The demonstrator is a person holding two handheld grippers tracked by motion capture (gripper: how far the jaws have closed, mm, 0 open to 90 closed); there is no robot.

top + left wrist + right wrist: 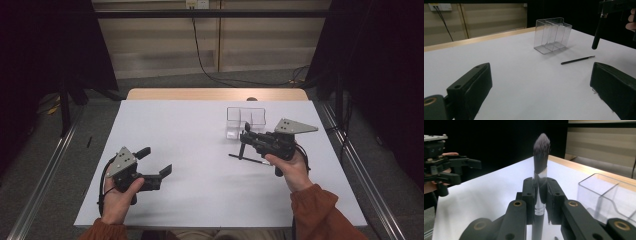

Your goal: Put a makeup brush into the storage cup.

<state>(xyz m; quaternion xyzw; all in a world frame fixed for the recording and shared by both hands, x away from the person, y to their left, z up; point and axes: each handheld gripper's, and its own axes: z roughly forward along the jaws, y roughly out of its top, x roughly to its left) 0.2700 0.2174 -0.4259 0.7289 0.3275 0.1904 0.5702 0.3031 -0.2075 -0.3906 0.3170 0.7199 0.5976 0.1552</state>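
Between the right gripper's (540, 202) closed jaws, makeup brush (540, 157) clamped upright, left gripper (156, 161) open, well apart

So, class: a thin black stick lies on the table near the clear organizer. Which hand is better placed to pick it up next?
Left. The left gripper is open and holds nothing, and the thin black stick lies ahead of it. The right gripper is shut on a makeup brush beside the clear organizer.
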